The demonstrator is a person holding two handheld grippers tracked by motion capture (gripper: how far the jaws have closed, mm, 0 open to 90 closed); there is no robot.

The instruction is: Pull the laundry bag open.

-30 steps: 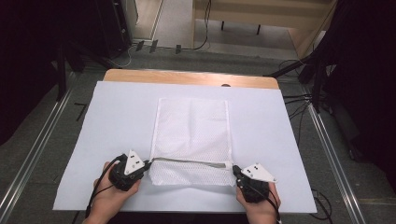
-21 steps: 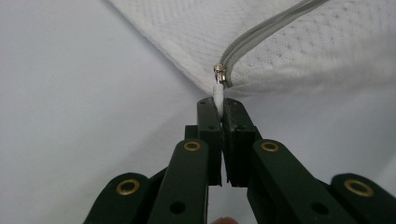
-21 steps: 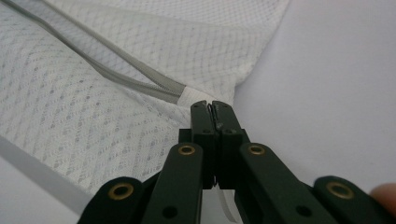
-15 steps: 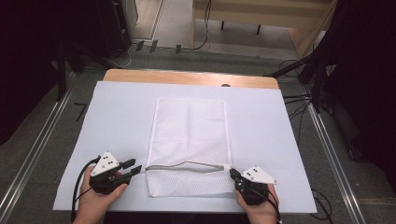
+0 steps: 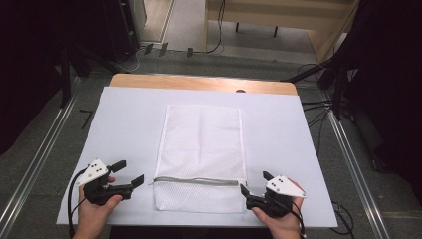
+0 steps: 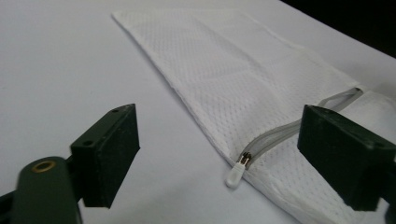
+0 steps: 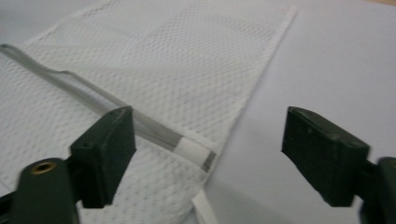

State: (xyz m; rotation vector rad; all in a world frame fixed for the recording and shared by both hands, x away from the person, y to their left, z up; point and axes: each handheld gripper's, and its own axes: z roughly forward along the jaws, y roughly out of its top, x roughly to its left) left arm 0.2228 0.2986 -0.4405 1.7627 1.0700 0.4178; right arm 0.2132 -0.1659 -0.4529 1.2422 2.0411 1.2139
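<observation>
A white mesh bag (image 5: 203,157) lies flat along the middle of the tabletop (image 5: 124,114), its grey zipper (image 5: 196,181) running across near the front edge; the zipper pull (image 6: 235,173) sits at the bag's left side; the left gripper (image 5: 130,174), jaws apart, rests just left of the bag near the front edge; the right gripper (image 5: 255,183), jaws likewise spread, sits just beside the bag's right front corner.

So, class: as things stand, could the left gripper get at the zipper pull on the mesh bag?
Probably yes. The left gripper is open, the zipper pull lies at the mesh bag's near edge facing it, and bare table cover lies between.
</observation>
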